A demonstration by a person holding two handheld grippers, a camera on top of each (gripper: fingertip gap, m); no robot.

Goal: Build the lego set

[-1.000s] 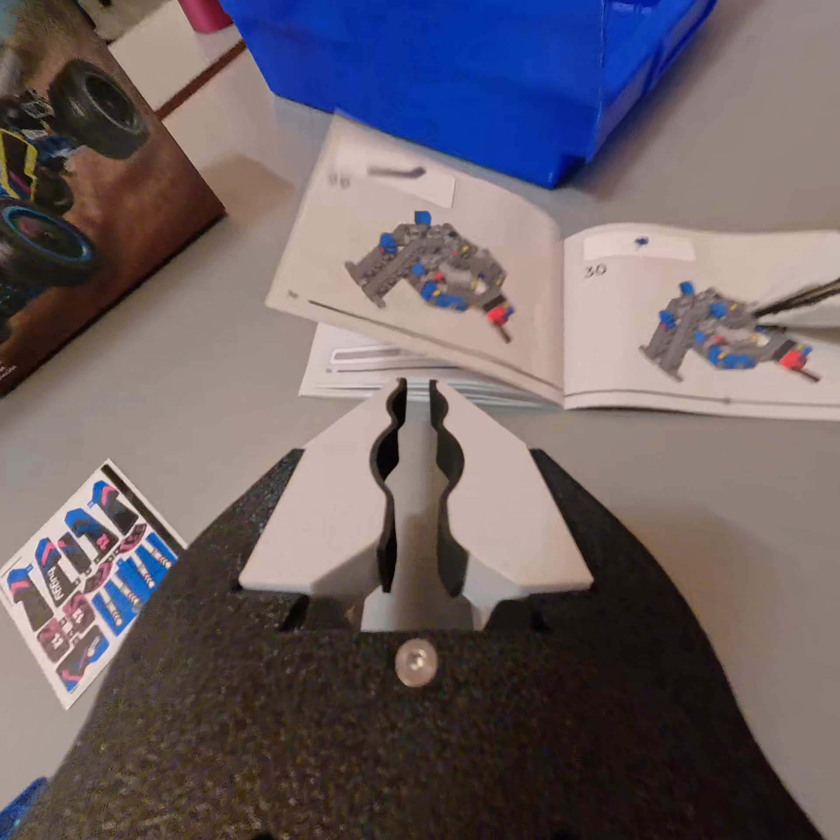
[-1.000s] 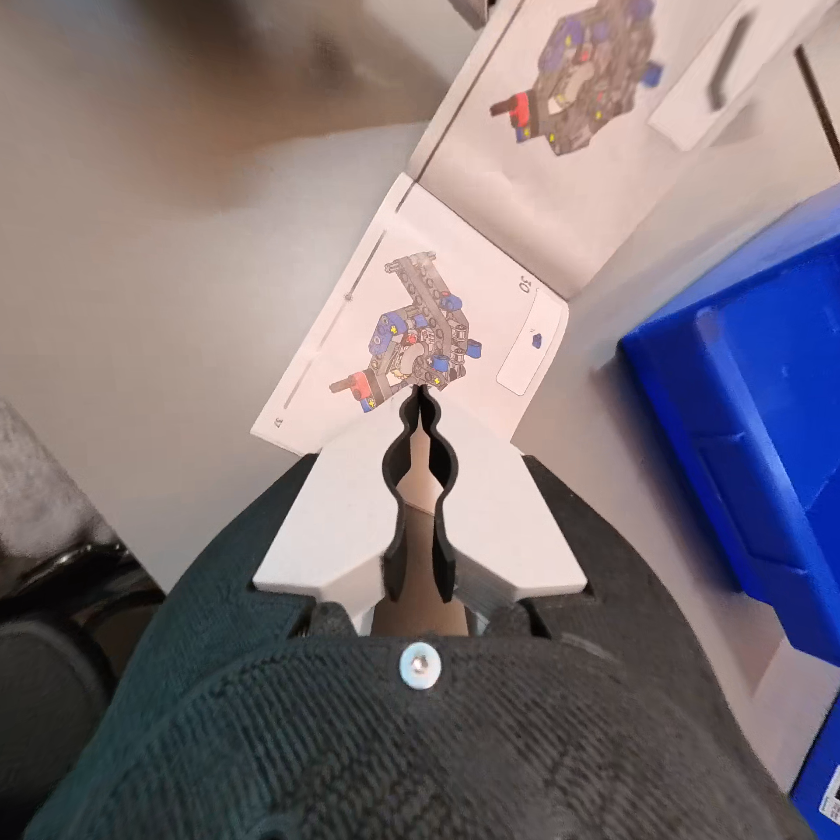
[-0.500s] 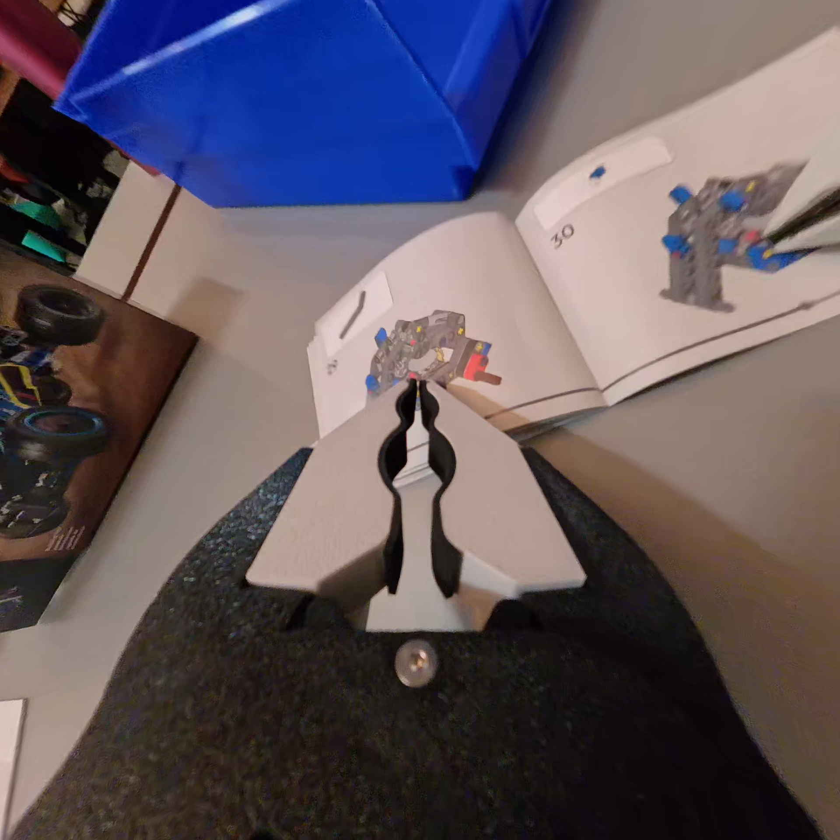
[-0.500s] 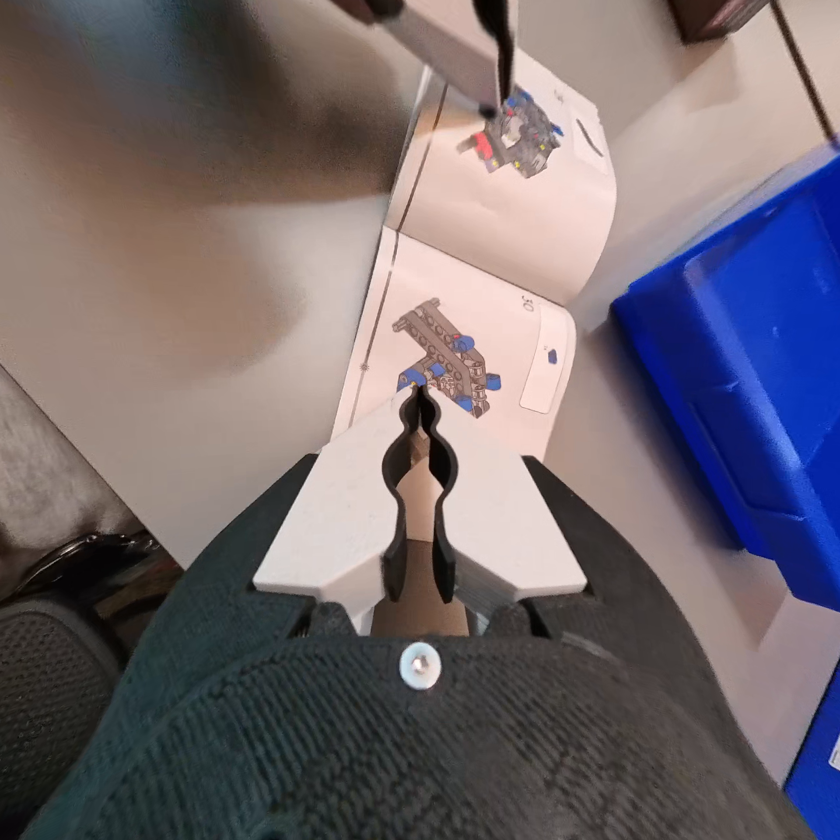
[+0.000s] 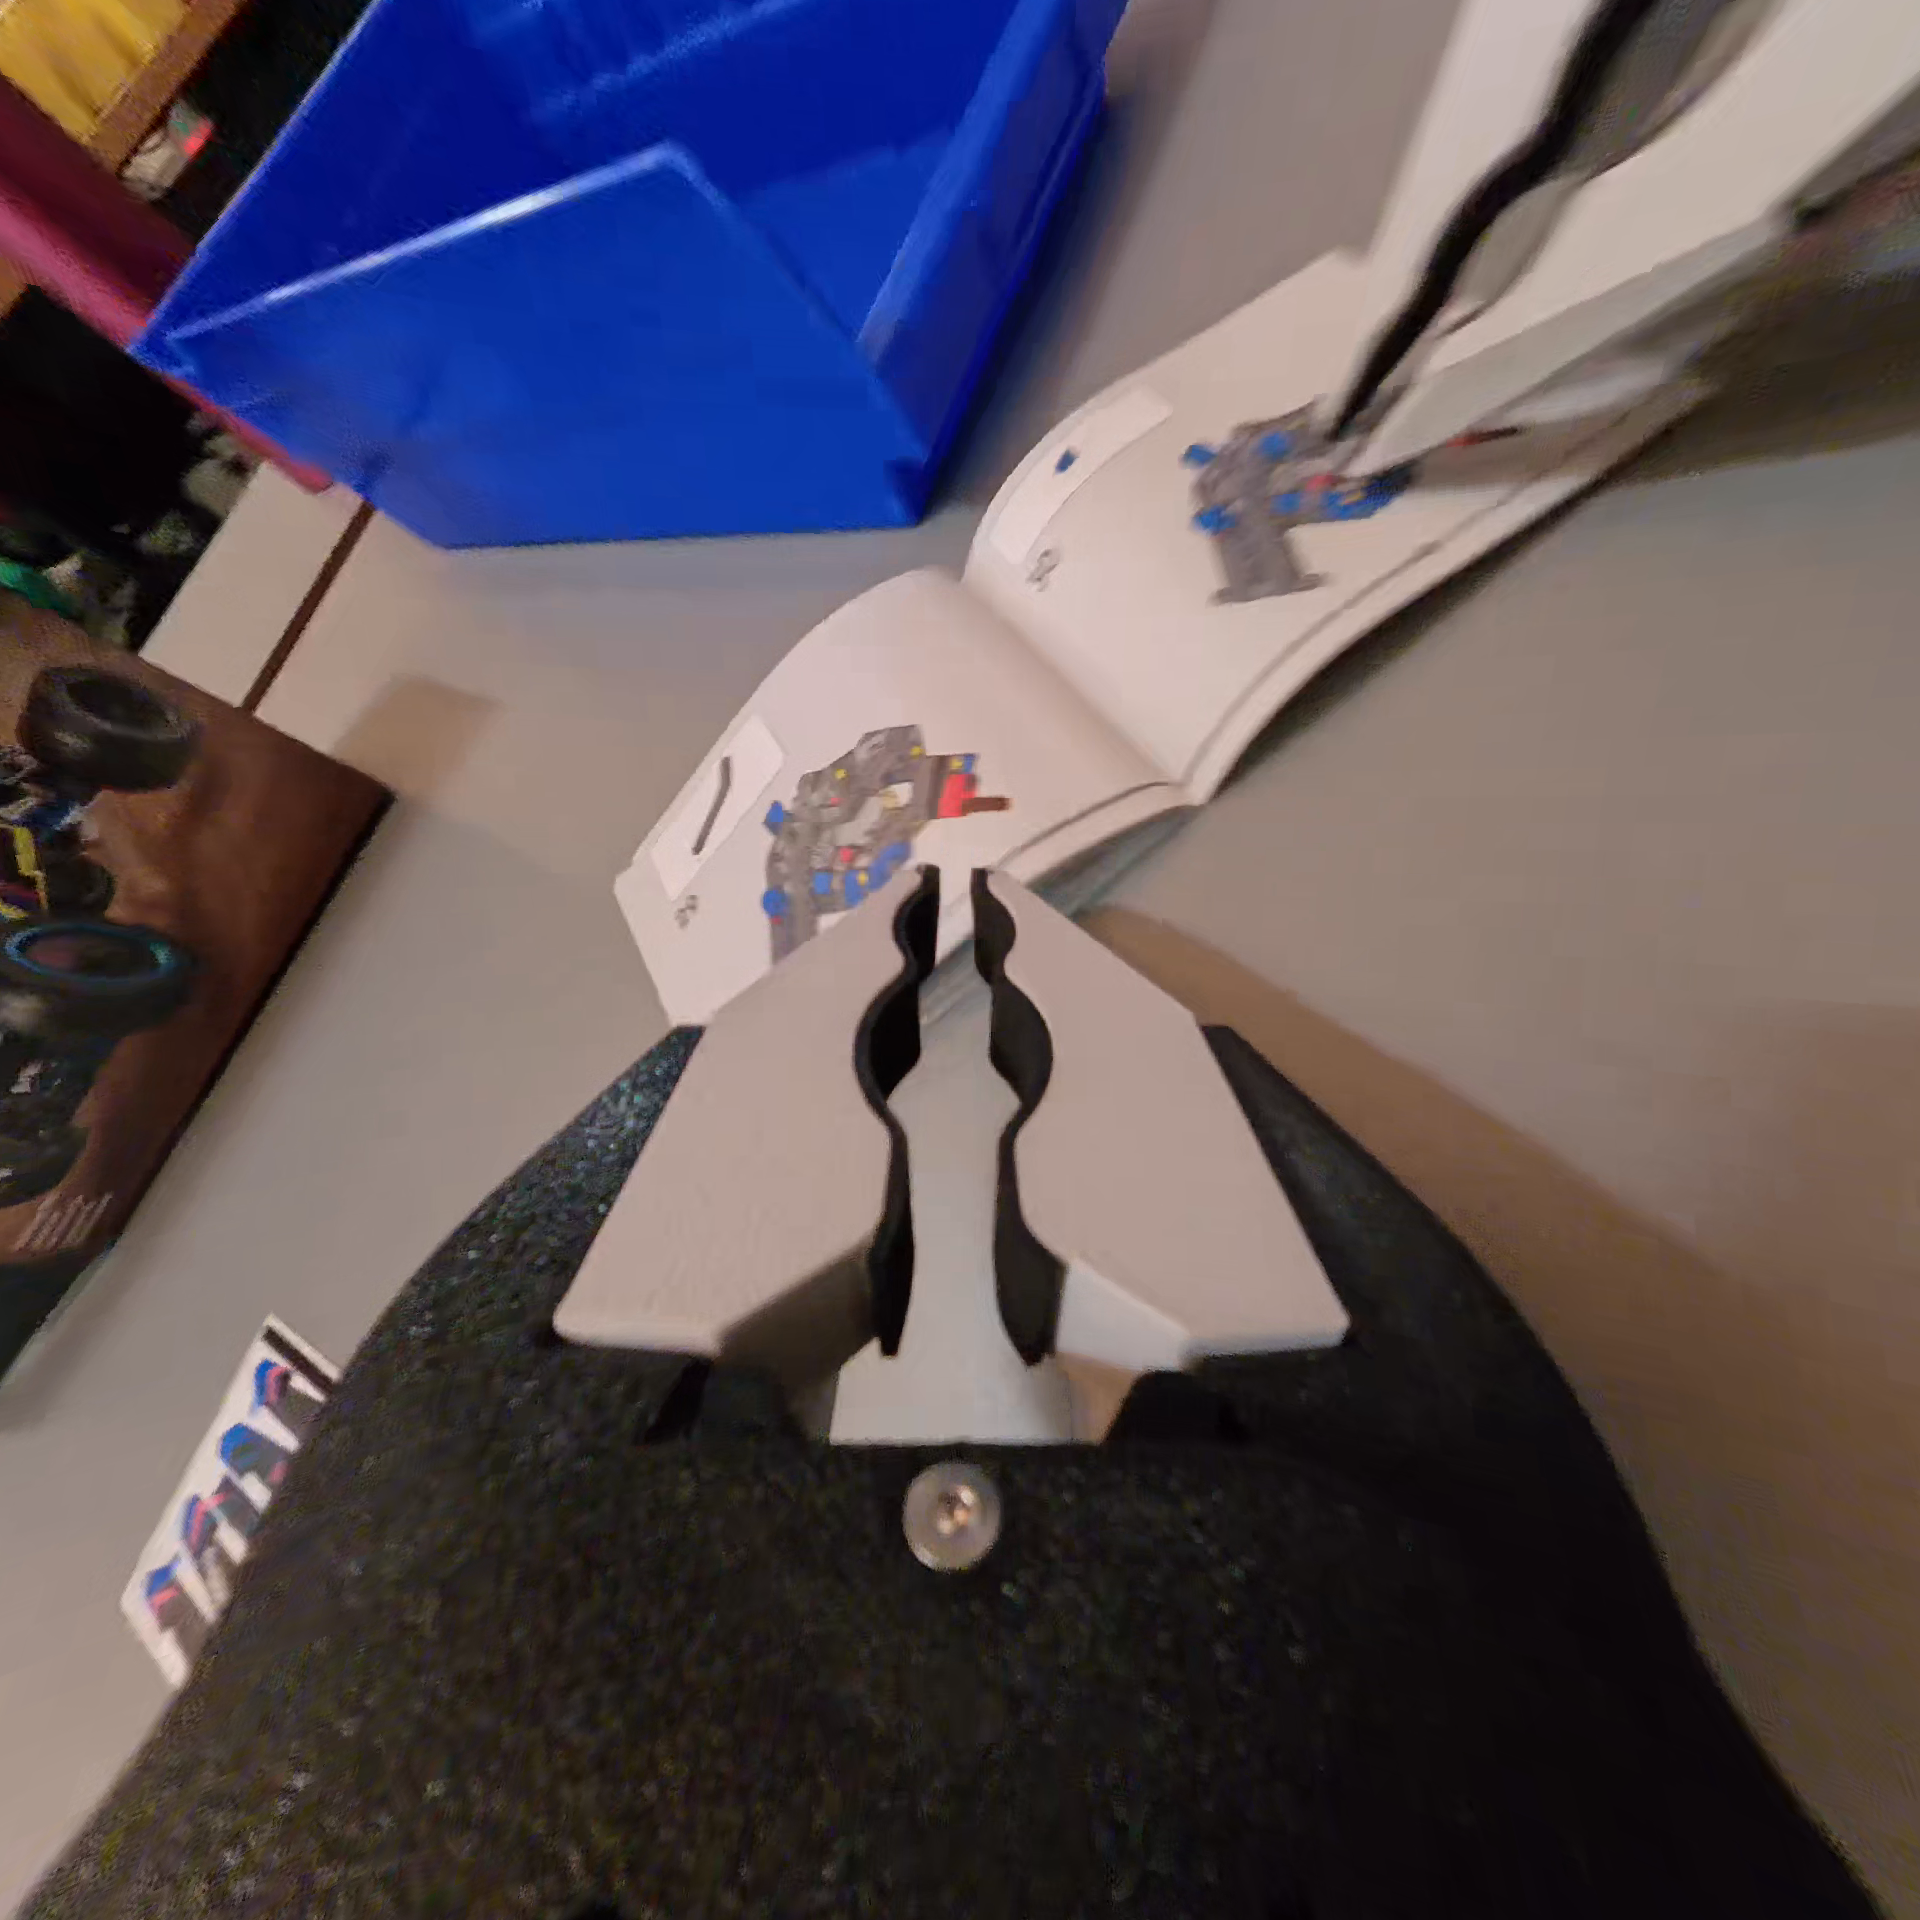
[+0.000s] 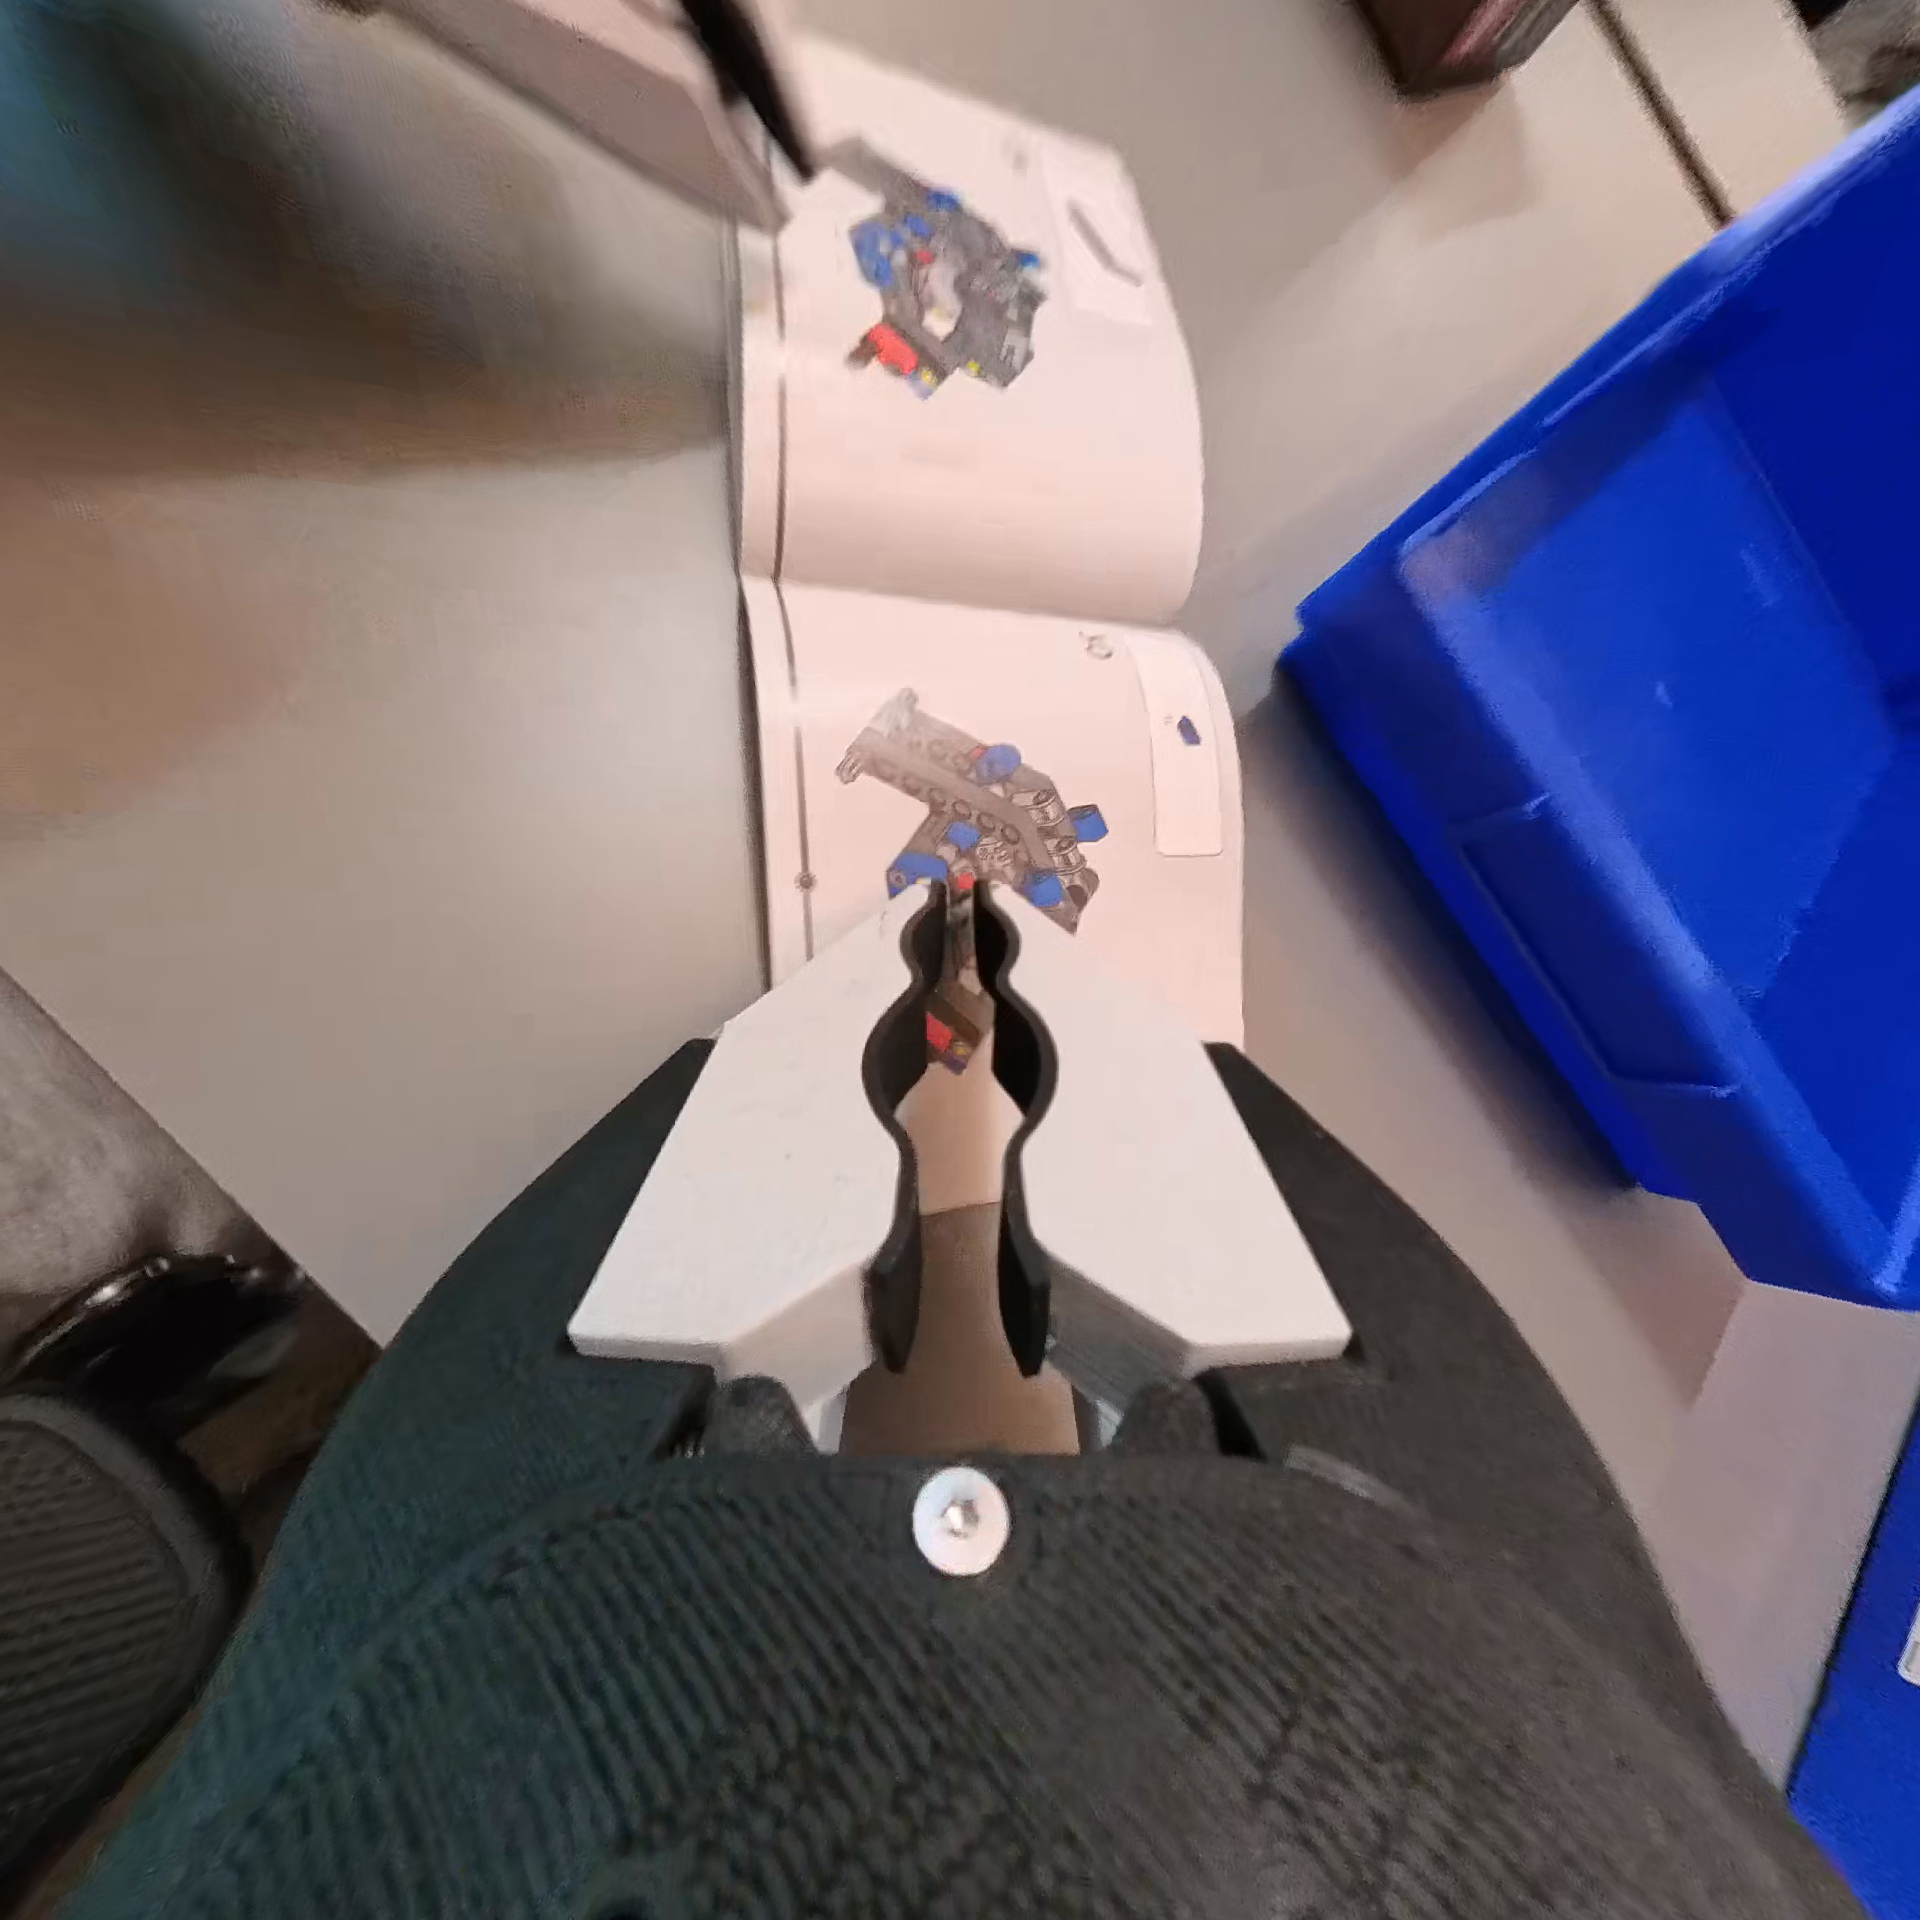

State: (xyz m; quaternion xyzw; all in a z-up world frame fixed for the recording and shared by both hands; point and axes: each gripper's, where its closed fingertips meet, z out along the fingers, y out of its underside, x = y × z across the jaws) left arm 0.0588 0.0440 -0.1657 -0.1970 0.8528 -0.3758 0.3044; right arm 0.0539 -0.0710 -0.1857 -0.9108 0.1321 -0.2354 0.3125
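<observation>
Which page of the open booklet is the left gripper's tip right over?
The curled page nearest the lego box, whose drawing shows a red part. The left gripper hovers at its edge, slightly open; the right gripper touches the other page.

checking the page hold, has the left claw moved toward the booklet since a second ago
Yes. The left claw has closed in on the open booklet: its tips were short of the near page edge, and now sit at the left page's drawing.

A bright blue bin (image 5: 644, 343) sits on a grey bench (image 5: 1507, 831); the white booklet (image 5: 904, 675) shows grey, blue and red drawings, slightly blurred.
</observation>
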